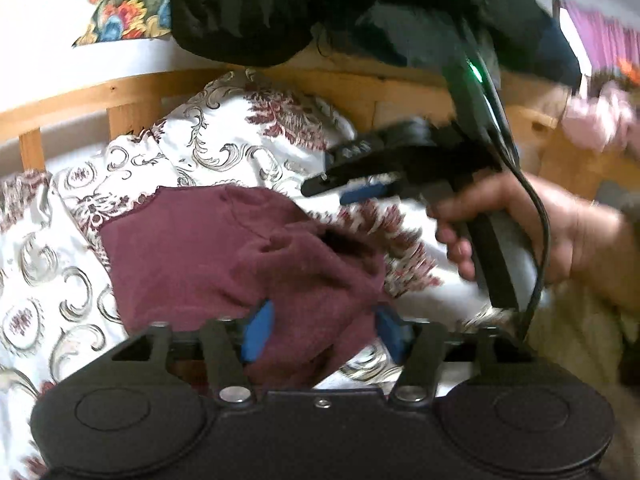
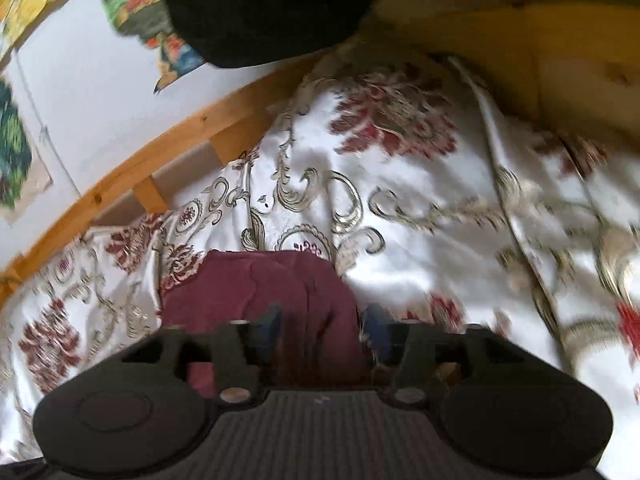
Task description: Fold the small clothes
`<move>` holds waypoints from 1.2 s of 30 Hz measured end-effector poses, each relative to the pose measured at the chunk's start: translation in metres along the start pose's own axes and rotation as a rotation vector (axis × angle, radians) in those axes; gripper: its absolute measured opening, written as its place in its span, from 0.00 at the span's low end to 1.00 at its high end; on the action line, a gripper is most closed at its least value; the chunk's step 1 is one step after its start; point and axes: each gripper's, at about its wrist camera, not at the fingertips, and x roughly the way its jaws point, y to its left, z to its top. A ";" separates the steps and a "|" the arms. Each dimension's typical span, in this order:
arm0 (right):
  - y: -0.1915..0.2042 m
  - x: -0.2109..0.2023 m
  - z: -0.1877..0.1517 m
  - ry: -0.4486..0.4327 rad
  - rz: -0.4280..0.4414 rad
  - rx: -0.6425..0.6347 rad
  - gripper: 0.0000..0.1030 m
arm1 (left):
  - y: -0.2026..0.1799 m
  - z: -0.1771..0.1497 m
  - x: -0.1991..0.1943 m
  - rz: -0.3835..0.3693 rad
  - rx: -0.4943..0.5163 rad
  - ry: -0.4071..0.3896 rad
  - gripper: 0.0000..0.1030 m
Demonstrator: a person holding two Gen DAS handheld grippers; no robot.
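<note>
A maroon garment (image 1: 224, 256) is lying rumpled on the patterned bedspread (image 1: 60, 248), between both parted blue-padded tools. The left gripper (image 1: 320, 330) and right gripper (image 2: 326, 330) are gaping, unclamped. A wooden bed rail (image 1: 120, 96) is running at eleven o'clock.

Both wrist views – close, angled down – share garment (image 1: 224, 248).

A bed with a wooden frame (image 1: 132, 92) is carrying everything, and a white bedspread (image 2: 420, 240) patterned with dark red flowers and pale gold scrolls is lying rumpled across it. A maroon garment (image 1: 224, 256) is lying bunched directly on the bedspread, its near edge running under the camera.
</note>
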 end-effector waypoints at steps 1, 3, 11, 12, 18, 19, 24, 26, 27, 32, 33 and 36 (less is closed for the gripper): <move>-0.002 -0.003 -0.001 0.006 0.005 0.013 0.64 | 0.003 0.001 -0.005 -0.015 -0.035 -0.012 0.78; -0.004 -0.011 -0.004 0.016 -0.004 0.026 0.80 | 0.007 0.002 -0.013 -0.029 -0.091 -0.032 0.87; 0.006 -0.031 -0.023 0.048 -0.054 0.029 0.94 | 0.040 0.001 -0.037 0.067 -0.321 -0.079 0.99; 0.007 -0.033 -0.026 0.049 -0.052 0.033 0.94 | 0.047 0.000 -0.037 0.081 -0.374 -0.070 0.99; 0.020 -0.034 -0.035 0.036 0.010 0.020 0.94 | 0.088 -0.013 -0.031 0.077 -0.631 -0.045 0.99; 0.022 -0.032 -0.035 0.030 0.017 0.019 0.94 | 0.093 -0.015 -0.028 0.083 -0.656 -0.033 0.99; 0.028 -0.019 -0.038 0.051 0.021 0.023 0.81 | 0.101 -0.026 -0.008 0.107 -0.692 0.081 0.99; 0.030 -0.017 -0.040 0.071 0.026 0.003 0.73 | 0.101 -0.031 0.000 0.112 -0.688 0.129 0.99; 0.032 -0.019 -0.040 0.075 0.020 -0.016 0.63 | 0.100 -0.034 0.003 0.107 -0.693 0.142 0.99; 0.042 -0.023 -0.046 0.155 -0.021 -0.172 0.27 | 0.102 -0.040 0.008 0.081 -0.720 0.165 0.99; 0.045 -0.023 -0.047 0.169 -0.046 -0.213 0.26 | 0.102 -0.041 0.008 0.078 -0.717 0.169 0.99; 0.042 -0.025 -0.046 0.162 -0.070 -0.220 0.30 | 0.100 -0.042 0.011 0.076 -0.709 0.181 0.99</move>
